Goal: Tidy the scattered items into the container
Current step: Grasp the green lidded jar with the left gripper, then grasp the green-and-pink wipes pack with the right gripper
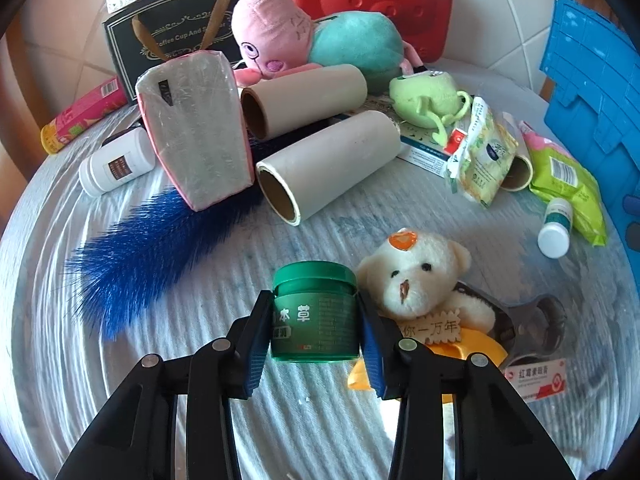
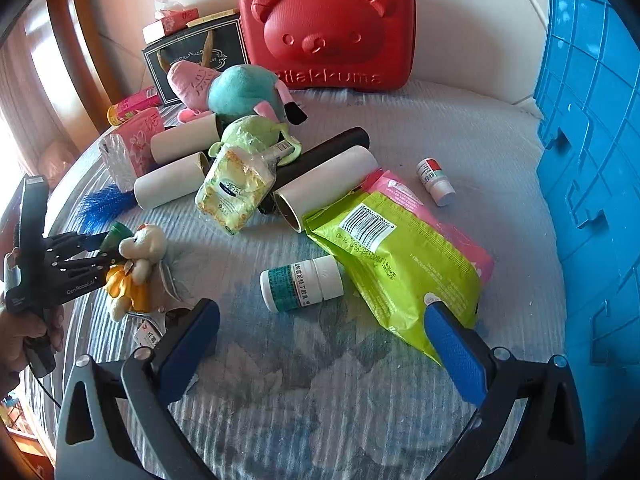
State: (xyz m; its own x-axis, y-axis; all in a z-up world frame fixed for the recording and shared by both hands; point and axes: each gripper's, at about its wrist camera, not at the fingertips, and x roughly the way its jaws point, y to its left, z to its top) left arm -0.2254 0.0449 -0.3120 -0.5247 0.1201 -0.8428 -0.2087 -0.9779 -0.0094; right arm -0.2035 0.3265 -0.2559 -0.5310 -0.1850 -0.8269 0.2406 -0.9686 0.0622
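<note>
On the striped bedspread [image 1: 200, 360], our left gripper [image 1: 316, 334] clamps a green jar [image 1: 315, 312] beside a white teddy bear [image 1: 416, 276]. Our right gripper [image 2: 320, 340] gapes wide near a white bottle [image 2: 302, 284], the blue crate [image 2: 592, 160] at right.

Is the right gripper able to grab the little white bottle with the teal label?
Probably yes: the right gripper is wide open, and the white teal-labelled bottle lies just ahead, uncovered.

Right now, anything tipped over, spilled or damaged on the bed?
No spill or damage visible. Two white pill bottles and the cardboard tubes lie on their sides. The green snack bag sprawls over a pink pack. The green jar stands upright.
</note>
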